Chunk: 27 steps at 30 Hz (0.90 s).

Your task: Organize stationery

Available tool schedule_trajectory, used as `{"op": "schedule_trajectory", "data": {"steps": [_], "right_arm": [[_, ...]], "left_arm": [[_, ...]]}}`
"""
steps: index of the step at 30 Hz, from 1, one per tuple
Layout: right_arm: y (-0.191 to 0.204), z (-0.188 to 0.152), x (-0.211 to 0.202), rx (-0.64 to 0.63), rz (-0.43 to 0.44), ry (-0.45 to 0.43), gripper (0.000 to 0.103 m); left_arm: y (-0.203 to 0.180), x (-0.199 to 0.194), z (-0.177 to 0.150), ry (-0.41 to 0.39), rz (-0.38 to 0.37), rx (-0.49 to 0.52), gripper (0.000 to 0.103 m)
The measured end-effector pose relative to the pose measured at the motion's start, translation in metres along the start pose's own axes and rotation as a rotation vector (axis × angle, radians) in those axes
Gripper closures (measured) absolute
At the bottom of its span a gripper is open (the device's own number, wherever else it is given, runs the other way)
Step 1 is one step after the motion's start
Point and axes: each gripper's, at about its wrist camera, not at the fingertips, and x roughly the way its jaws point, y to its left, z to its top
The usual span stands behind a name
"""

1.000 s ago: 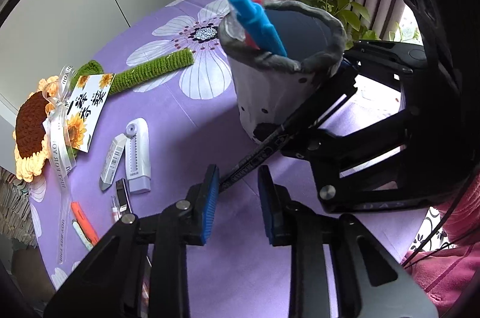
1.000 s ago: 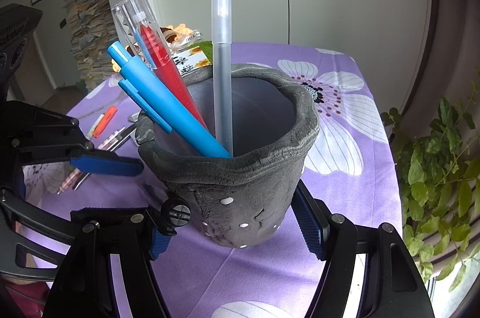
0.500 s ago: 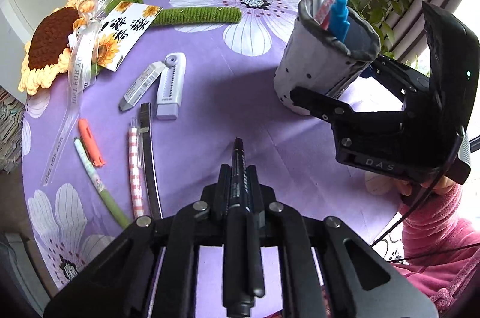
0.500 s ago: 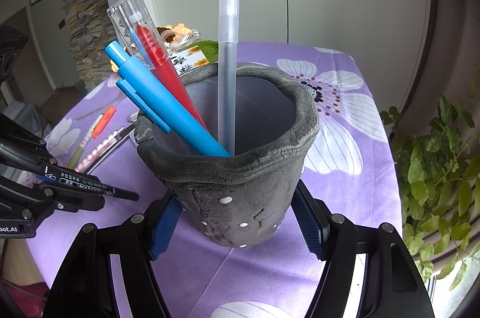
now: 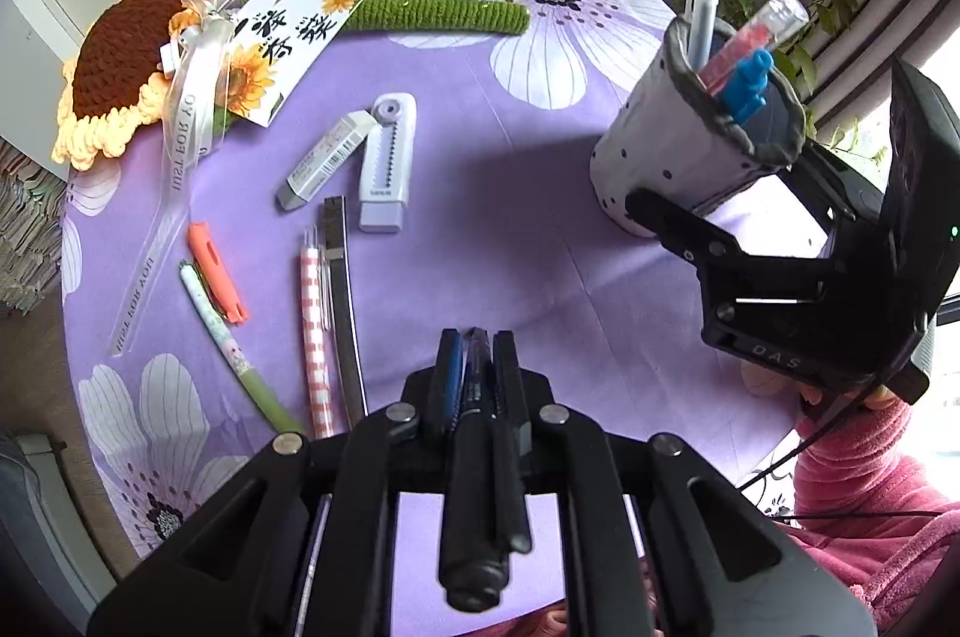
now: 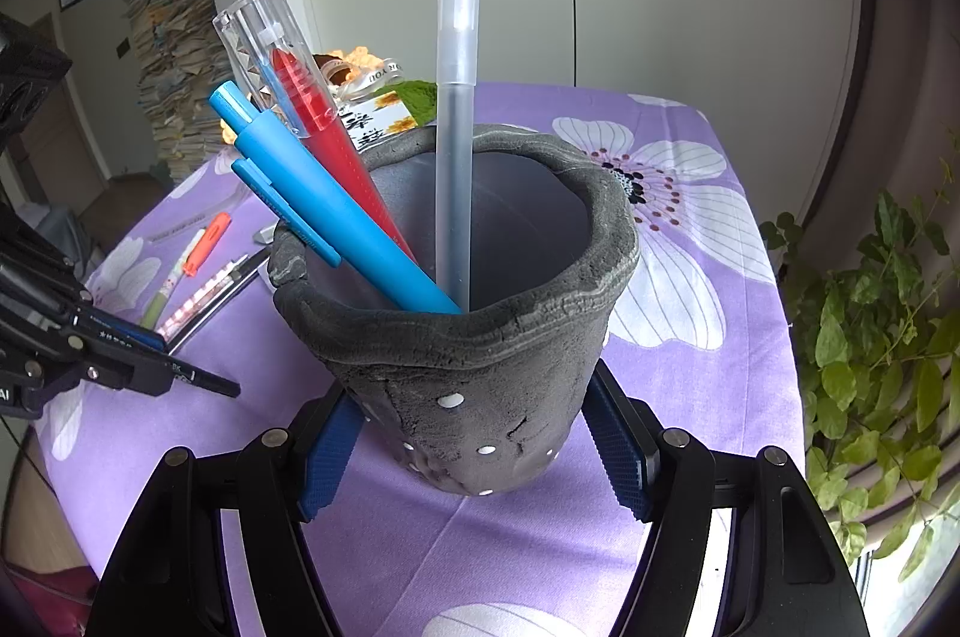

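My left gripper is shut on a black marker, which lies along its fingers with the tip pointing down at the purple flowered tablecloth. The right wrist view shows that marker at the left, apart from the cup. The grey clay pen cup stands upright with my right gripper shut on its lower wall, a blue pad pressed to each side. In the cup lean a blue pen, a frosted pen and a red pen with a clear cap.
Loose on the cloth left of the cup lie an eraser, a lilac cutter, a pink checked pen, a dark blade strip, an orange cap and a green-white pen. A crochet sunflower lies at the back left. A pink sleeve is lower right.
The left jaws, open around the marker beside the cup a second ago, have shut on it, lifted it and rolled; it now points along the fingers. The right gripper has kept still.
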Motion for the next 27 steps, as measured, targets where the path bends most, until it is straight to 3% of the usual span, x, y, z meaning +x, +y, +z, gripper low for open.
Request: {"op": "schedule_trajectory", "data": {"steps": [14, 20, 27], "right_arm": [[0.0, 0.0, 0.0, 0.0, -0.001, 0.0, 0.032], [0.0, 0.0, 0.0, 0.0, -0.002, 0.0, 0.032], [0.0, 0.0, 0.0, -0.001, -0.004, 0.002, 0.032]], "left_arm": [[0.004, 0.031, 0.042, -0.033, 0.041, 0.002, 0.096], [-0.007, 0.028, 0.057, -0.072, 0.037, 0.053, 0.097], [-0.017, 0.054, 0.081, -0.068, 0.027, 0.083, 0.097]]}}
